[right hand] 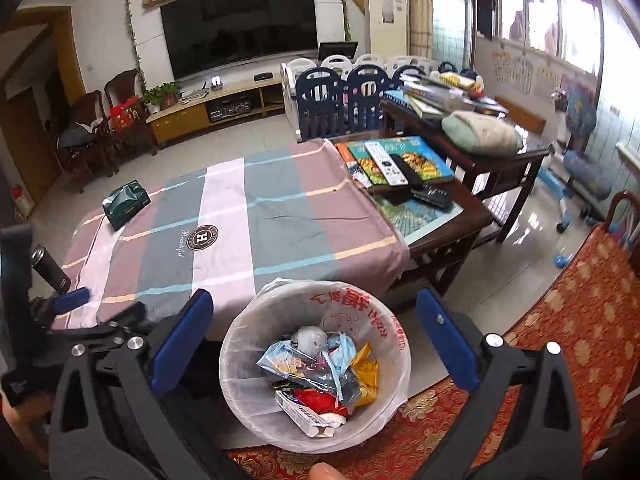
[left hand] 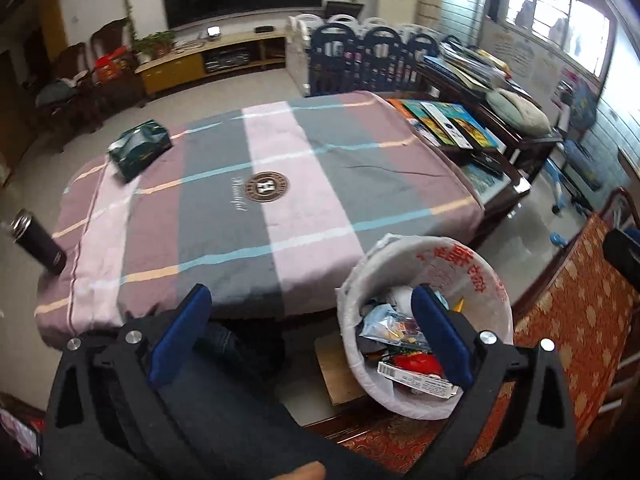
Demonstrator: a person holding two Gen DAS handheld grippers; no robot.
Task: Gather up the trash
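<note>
A white-lined trash bin (right hand: pixel 396 344) with red print stands on the floor by the table's near edge, holding several wrappers and crumpled trash (right hand: pixel 320 376). It also shows in the left wrist view (left hand: pixel 492 280). My right gripper (right hand: pixel 314 308) is open and empty, its blue fingers (right hand: pixel 182 340) spread on either side of the bin, above it. My left gripper (left hand: pixel 312 304) is open and empty, to the left of the bin over the table edge; its right finger (left hand: pixel 440 336) overlaps the bin. The left gripper shows at the left edge of the right wrist view (right hand: pixel 72 300).
The table wears a striped cloth (right hand: pixel 224 216). A green tissue pack (right hand: pixel 126 202) lies at its far left corner. A dark flask (right hand: pixel 50 268) stands at the left. Books and remotes (right hand: pixel 396 168) lie on the side table. A red patterned sofa (right hand: pixel 560 320) is at the right.
</note>
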